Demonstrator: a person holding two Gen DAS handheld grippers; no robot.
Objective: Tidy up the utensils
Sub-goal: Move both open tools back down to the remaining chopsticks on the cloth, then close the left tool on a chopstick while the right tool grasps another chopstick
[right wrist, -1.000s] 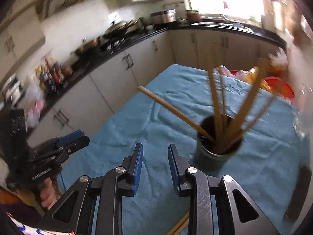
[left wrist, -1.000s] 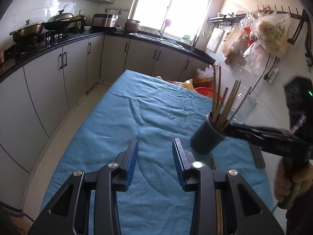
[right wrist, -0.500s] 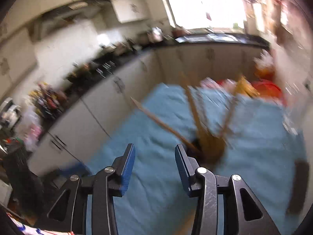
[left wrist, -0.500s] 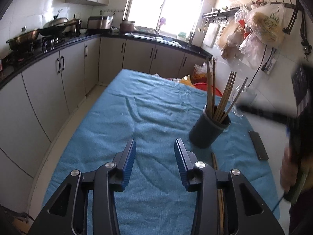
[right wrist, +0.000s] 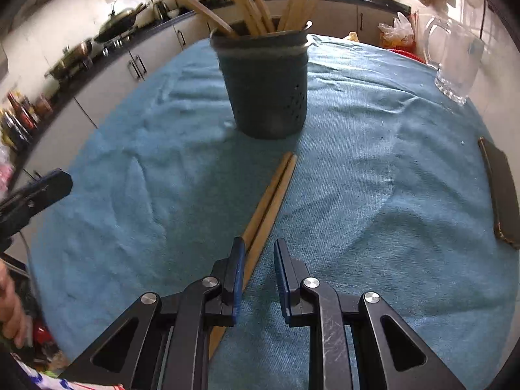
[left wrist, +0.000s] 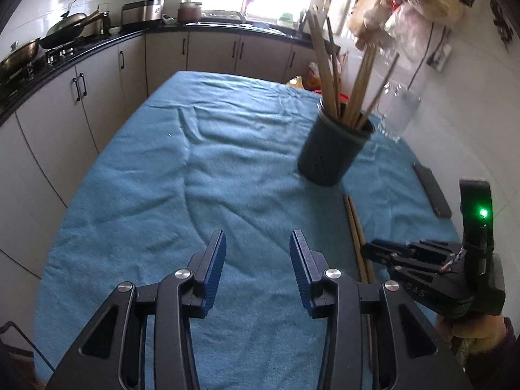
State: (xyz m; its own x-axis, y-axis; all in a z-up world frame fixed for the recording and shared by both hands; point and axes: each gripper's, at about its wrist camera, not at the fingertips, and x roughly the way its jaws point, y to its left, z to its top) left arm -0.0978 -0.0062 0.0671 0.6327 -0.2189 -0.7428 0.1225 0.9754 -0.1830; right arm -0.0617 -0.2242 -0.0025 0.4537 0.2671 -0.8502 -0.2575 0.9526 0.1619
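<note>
Since half a second ago, the right gripper has been brought down from above the holder to just over the two loose chopsticks lying side by side on the blue cloth, while the left gripper has barely been shifted. The right gripper's fingers are held apart, with nothing clamped yet; the chopsticks pass beneath and between them. The left gripper's fingers are spread wide over bare cloth nearer the front edge, empty. The holder is seen upright toward the far right part of the cloth, already filled with other chopsticks, and the loose pair points at its base. The step in hand appears to be picking up this remaining pair. Next, the right gripper would probably need to be lowered, centred across both sticks and closed, so that neither is pushed aside.
</note>
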